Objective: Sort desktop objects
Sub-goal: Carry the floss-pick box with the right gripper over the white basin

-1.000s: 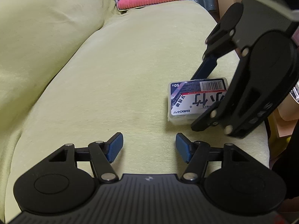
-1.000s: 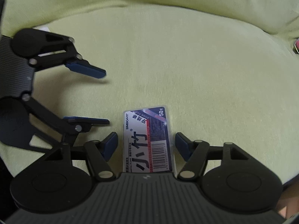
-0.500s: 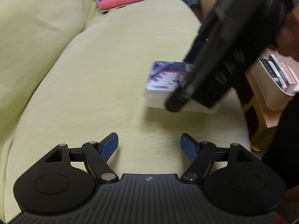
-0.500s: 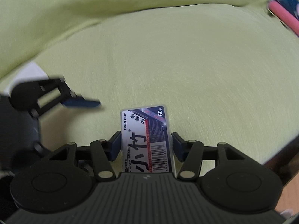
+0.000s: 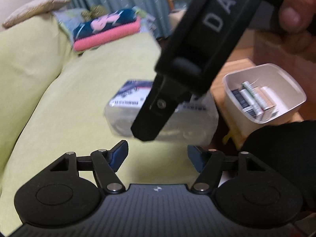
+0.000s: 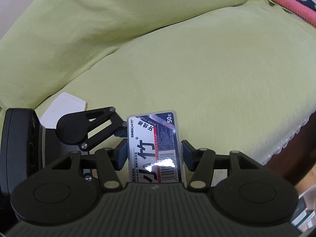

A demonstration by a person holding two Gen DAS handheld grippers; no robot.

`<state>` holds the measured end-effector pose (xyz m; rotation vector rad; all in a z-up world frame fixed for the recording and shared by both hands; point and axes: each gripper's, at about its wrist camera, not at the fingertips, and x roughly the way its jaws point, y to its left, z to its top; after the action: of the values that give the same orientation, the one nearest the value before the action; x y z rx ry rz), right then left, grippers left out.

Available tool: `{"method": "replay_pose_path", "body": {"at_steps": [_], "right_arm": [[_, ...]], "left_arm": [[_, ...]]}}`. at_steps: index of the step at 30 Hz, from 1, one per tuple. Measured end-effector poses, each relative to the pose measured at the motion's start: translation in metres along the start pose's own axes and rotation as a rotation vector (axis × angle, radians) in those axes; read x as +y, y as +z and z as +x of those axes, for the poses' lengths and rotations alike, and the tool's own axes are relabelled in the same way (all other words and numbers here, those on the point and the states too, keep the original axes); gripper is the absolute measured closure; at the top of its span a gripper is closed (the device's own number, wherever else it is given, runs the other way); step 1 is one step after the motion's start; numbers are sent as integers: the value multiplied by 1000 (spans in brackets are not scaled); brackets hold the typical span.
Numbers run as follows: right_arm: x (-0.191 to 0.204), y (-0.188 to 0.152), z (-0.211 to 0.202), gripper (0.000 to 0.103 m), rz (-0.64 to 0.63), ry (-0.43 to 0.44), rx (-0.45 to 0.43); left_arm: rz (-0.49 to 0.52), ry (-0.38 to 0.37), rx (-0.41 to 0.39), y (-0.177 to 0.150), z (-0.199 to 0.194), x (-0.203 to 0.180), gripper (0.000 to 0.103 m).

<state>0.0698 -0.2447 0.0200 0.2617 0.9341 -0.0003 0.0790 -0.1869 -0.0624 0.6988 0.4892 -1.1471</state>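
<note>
Left gripper (image 5: 157,154) at bottom centre, blue pads wide apart over yellow-green sofa cushion (image 5: 65,106). Above it, blurred clear plastic box (image 5: 189,116) with printed label, carried by black right gripper (image 5: 150,128) crossing from upper right. White bin (image 5: 292,102) at right, small packages inside. Folded pink and navy towels (image 5: 108,31) at upper left.

My right gripper (image 6: 153,154) holds the floss box (image 6: 156,148) between its fingers (image 6: 121,154), above the sofa seat (image 6: 197,69). My left gripper (image 5: 157,157) sits below and just beside that box, its fingers apart. Right of the sofa stands a bin (image 5: 292,90) with small boxes (image 5: 254,100) upright inside; folded towels (image 5: 106,31) lie at the seat's far end.
</note>
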Motion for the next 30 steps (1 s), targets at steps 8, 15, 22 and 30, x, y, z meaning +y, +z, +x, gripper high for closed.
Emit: {"method": "replay_pose_path", "body": {"at_steps": [8, 15, 22, 30], "right_arm": [[-12, -14, -26, 50, 34, 12, -24], [-25, -34, -55, 50, 85, -2, -68], [-47, -55, -85, 50, 138, -42, -105], [-79, -74, -108, 50, 223, -101, -141]], "left_arm": [[68, -28, -41, 24, -9, -26, 51], [131, -53, -31, 50, 5, -37, 51], [193, -86, -22, 73, 18, -59, 51], [265, -143, -17, 97, 43, -89, 51]]}}
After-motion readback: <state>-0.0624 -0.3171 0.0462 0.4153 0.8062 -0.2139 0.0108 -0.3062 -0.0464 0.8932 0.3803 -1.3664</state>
